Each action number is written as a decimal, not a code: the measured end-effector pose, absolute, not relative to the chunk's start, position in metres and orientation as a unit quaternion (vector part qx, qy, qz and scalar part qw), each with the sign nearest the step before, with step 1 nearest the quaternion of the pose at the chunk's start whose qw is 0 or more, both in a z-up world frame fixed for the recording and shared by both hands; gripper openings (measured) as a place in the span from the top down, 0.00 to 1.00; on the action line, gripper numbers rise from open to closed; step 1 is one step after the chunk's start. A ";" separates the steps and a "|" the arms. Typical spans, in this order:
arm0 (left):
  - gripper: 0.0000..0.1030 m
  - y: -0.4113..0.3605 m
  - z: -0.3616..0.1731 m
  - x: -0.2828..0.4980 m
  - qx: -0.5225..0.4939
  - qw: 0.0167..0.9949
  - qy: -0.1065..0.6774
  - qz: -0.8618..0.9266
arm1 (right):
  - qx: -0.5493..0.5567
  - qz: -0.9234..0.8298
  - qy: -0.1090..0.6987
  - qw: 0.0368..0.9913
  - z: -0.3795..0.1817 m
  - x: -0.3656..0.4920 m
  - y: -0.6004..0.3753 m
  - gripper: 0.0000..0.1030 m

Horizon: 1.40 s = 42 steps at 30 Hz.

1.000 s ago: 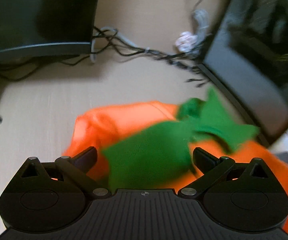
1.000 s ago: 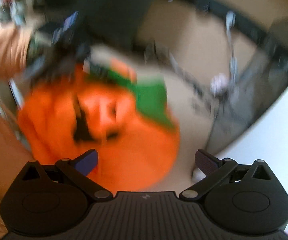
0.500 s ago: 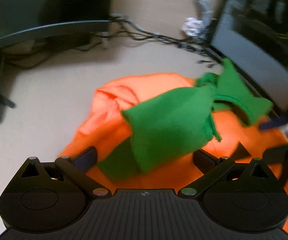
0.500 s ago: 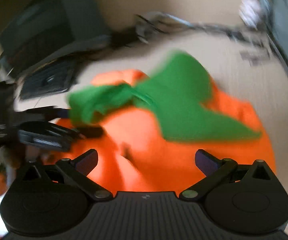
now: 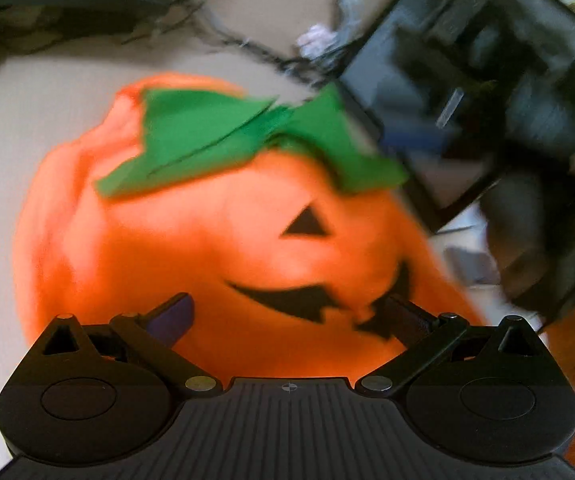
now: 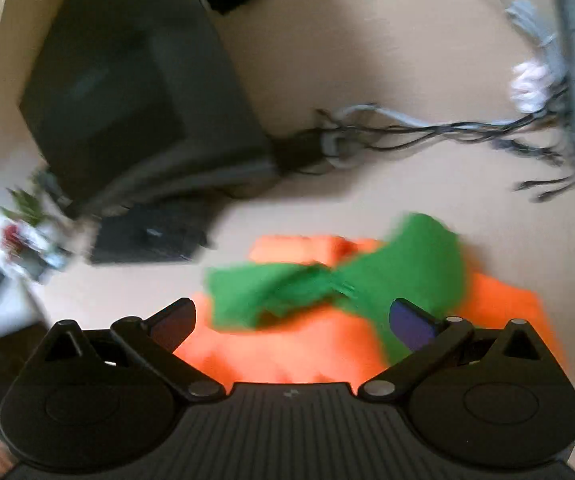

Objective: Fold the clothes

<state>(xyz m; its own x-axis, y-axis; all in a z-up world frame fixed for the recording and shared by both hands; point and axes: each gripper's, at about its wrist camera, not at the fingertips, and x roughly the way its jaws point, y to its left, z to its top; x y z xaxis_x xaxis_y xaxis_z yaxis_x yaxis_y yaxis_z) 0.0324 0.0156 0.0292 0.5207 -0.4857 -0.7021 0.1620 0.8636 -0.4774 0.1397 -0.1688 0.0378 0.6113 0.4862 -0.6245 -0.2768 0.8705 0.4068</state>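
Observation:
An orange pumpkin costume [image 5: 215,248] with a black jack-o'-lantern face and a green leaf collar [image 5: 223,136] lies spread on the beige desk. My left gripper [image 5: 287,316] hovers open over its lower edge, nothing between the fingers. In the right wrist view the same orange garment [image 6: 307,344] shows with its green collar [image 6: 367,276] on top. My right gripper [image 6: 293,318] stands open above it, holding nothing. Both views are motion-blurred.
A dark monitor [image 5: 467,92] stands right of the costume, another monitor and its base [image 6: 135,88] to the left. A tangle of cables [image 6: 427,132] runs along the back of the desk [image 6: 367,60]. A keyboard [image 6: 147,240] lies at the left.
The costume's face side now lies flat in the left view, the green collar pushed to the far edge. Both grippers have swung to new angles over the garment, still open.

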 end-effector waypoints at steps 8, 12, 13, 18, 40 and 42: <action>0.00 0.024 0.028 0.038 -0.197 0.850 0.449 -0.190 | 0.085 0.084 0.263 0.957 0.049 0.239 -0.148 0.19; 0.00 0.023 0.029 0.043 -0.176 0.847 0.451 -0.218 | 0.058 0.126 0.230 0.963 0.072 0.216 -0.164 0.09; 0.00 0.026 0.030 0.043 -0.180 0.845 0.452 -0.222 | 0.057 0.152 0.252 0.954 0.068 0.211 -0.169 0.09; 0.00 0.034 0.027 0.060 -0.229 0.833 0.451 -0.225 | 0.074 0.286 0.407 0.864 0.015 0.209 -0.143 0.09; 0.00 0.057 0.029 0.123 -0.227 0.841 0.440 -0.217 | -0.029 0.094 0.398 0.912 -0.040 0.109 -0.206 0.14; 0.00 0.057 0.033 0.109 -0.200 0.837 0.456 -0.228 | -0.058 0.079 0.391 0.915 -0.038 0.116 -0.202 0.14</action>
